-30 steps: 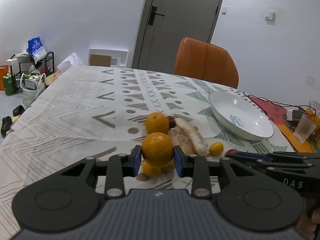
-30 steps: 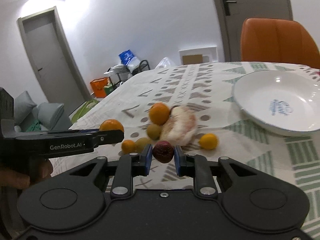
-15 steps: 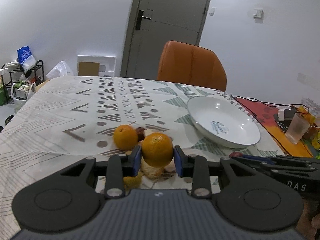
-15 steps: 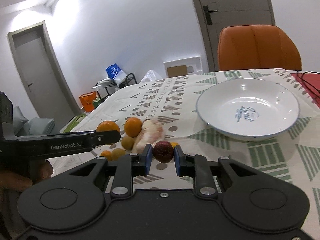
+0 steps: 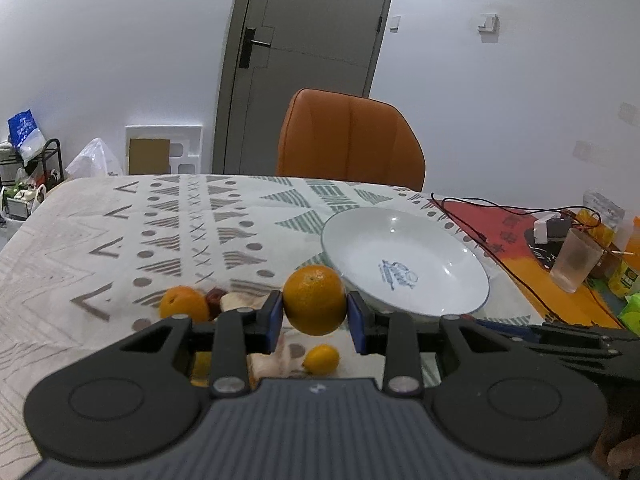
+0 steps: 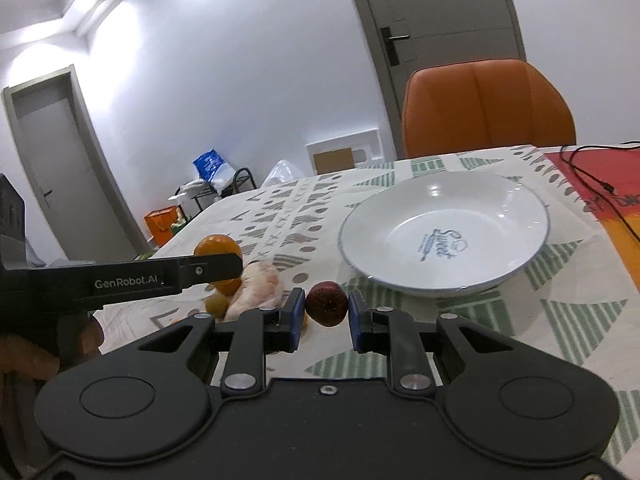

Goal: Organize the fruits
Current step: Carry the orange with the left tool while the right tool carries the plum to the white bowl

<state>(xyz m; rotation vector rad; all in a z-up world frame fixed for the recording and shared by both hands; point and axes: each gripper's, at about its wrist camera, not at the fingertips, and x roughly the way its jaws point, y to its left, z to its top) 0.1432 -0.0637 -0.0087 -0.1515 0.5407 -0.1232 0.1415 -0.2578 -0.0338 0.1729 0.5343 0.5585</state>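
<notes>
My left gripper (image 5: 315, 317) is shut on an orange (image 5: 315, 300) and holds it above the table, just left of the white plate (image 5: 460, 300). My right gripper (image 6: 326, 315) is shut on a small dark red fruit (image 6: 326, 303), held in front of the white plate (image 6: 520, 264). On the cloth lie another orange (image 5: 184, 307), a small yellow fruit (image 5: 321, 359) and a pale peeled fruit (image 6: 258, 290). The left gripper's side (image 6: 132, 280) shows in the right wrist view with its orange (image 6: 218, 245).
An orange chair (image 5: 350, 142) stands behind the table. A glass (image 5: 575, 261), black cables (image 5: 500, 256) and packets lie at the right end on a red and orange mat. A small green fruit (image 6: 216, 303) lies by the peeled one.
Both grippers have risen and moved right toward the plate, each still holding its fruit. The fruit pile now lies lower and to the left in both views.
</notes>
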